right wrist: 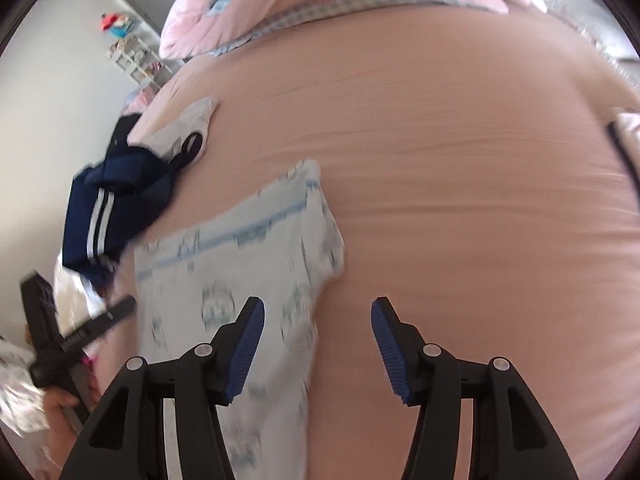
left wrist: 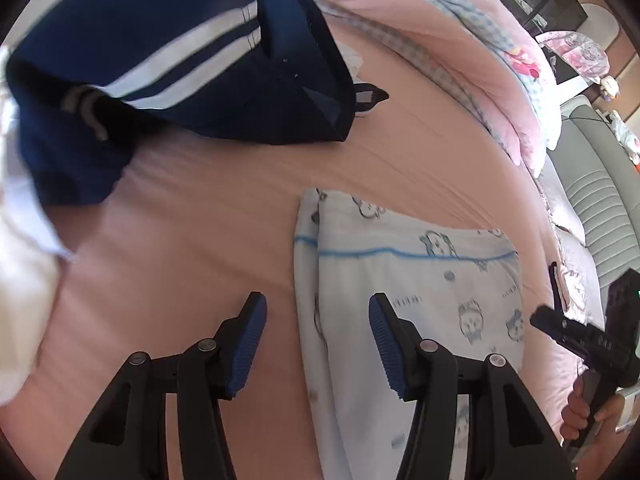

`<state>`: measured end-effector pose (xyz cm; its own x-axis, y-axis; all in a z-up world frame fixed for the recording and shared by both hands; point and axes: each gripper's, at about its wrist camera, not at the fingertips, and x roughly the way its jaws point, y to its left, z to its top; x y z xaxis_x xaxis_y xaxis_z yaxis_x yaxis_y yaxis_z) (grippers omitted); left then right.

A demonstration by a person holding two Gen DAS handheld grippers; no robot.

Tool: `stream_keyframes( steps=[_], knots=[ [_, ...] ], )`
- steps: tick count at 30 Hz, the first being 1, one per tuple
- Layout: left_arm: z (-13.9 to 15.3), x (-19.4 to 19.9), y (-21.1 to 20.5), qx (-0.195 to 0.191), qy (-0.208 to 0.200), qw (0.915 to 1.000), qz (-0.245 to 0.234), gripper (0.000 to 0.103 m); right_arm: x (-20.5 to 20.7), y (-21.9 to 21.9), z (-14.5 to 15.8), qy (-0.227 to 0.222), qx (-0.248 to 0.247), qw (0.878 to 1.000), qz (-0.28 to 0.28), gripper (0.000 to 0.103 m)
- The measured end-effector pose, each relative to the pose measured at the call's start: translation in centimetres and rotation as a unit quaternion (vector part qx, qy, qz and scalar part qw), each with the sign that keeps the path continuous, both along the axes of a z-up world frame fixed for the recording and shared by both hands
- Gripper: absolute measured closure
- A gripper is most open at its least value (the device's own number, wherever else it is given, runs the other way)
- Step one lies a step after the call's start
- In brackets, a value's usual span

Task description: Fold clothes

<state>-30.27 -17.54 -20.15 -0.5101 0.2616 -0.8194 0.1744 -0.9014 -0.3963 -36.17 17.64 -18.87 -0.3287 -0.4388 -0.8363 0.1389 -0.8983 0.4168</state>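
A white garment [left wrist: 408, 280] with blue piping and small cartoon prints lies folded on the pink bed sheet [left wrist: 200, 240]. My left gripper [left wrist: 316, 300] is open above the garment's left edge, one pad over the sheet and the other over the cloth, with nothing pinched. In the right wrist view the same garment [right wrist: 224, 264] lies at lower left. My right gripper [right wrist: 317, 302] is open over the garment's right edge, gripping nothing. A crumpled navy garment [left wrist: 180, 72] with two white stripes lies beyond. A hand [left wrist: 584, 408] holds the right gripper at the right border.
A bunched pink quilt [left wrist: 460, 40] runs along the far side of the bed. White cloth [left wrist: 24, 280] sits at the left edge. A small white and black garment [right wrist: 192, 128] lies by the navy one [right wrist: 116, 208]. Grey padded furniture [left wrist: 600, 200] stands beyond the bed.
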Motion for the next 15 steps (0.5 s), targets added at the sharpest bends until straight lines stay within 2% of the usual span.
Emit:
stream_keyframes(
  steps=[2, 5, 7, 10, 13, 15],
  knots=[
    [-0.4, -0.9, -0.3, 0.006, 0.013, 0.9999, -0.006, 0.053, -2.6, -0.6, -1.1, -0.006, -0.008, 1.0, -0.01, 0.048],
    [-0.7, -1.9, -0.5, 0.011, 0.022, 0.9996, -0.009, 0.052, -5.5, -1.6, -2.5, 0.006, 0.011, 1.0, -0.012, 0.048],
    [-0.8, -2.2, -0.3, 0.012, 0.026, 0.9995, -0.012, 0.051, -6.8, -2.2, -3.1, 0.021, 0.014, 1.0, -0.007, 0.043],
    [-0.7, -2.3, 0.3, 0.006, 0.028, 0.9992, -0.026, 0.051, -7.3, -4.2, -3.2, 0.026, -0.001, 0.999, 0.045, 0.042],
    [-0.6, -2.7, 1.1, -0.001, 0.028, 0.9988, -0.04, 0.051, -6.7, -6.3, -3.1, 0.025, 0.026, 0.994, 0.099, 0.046],
    [-0.6, -2.8, 1.4, -0.004, 0.028, 0.9985, -0.047, 0.051, -6.4, -6.9, -3.3, 0.02, 0.03, 0.992, 0.124, 0.058]
  ],
)
